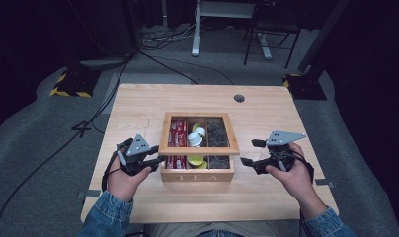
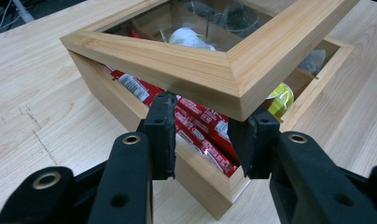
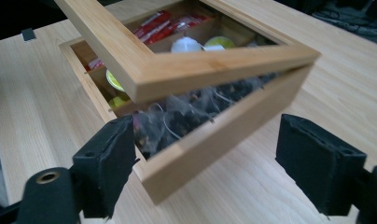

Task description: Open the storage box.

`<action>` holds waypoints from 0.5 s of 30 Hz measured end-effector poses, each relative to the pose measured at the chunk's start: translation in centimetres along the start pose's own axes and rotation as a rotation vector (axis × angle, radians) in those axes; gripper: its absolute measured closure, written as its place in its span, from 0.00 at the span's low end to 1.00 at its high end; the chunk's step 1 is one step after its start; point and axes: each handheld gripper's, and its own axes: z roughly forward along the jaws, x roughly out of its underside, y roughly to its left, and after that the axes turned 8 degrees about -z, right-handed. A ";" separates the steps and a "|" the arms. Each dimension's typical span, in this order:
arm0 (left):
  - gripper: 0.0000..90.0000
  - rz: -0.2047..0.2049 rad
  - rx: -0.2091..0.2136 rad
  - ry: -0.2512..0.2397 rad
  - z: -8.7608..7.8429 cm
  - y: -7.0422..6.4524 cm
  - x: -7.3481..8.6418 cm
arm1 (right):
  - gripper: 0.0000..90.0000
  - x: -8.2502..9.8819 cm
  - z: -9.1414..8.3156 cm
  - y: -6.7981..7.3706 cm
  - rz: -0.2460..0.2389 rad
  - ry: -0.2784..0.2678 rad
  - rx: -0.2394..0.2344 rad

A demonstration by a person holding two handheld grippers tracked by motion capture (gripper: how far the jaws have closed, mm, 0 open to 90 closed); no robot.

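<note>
In the left gripper view, our left gripper (image 2: 203, 135) clamps the raised lid (image 2: 233, 70) corner; our right gripper (image 3: 205, 163) stands wide beside the tea box (image 1: 197, 175), whose dark contents stay indistinct.

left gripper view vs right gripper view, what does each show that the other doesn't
Left gripper view: the left tool shut on the raised wooden glass-paned lid, above red foil sachets. Right gripper view: the open right tool beside the box's dark tea-bag compartment. Both: the light wooden tea box, white capsule and yellow-green capsules.
</note>
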 end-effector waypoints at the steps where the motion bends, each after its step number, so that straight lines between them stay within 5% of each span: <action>1: 0.69 0.004 -0.002 0.001 0.0 0.0 -0.1 | 0.24 -0.3 0.3 0.2 -0.011 -0.003 -0.001; 7: 0.70 0.002 -0.003 -0.007 0.0 0.3 -0.5 | 0.29 -1.8 1.7 0.8 -0.100 -0.013 0.011; 15: 0.71 -0.001 -0.006 -0.003 0.3 0.7 -1.0 | 0.32 -2.6 2.8 0.4 -0.131 -0.038 0.007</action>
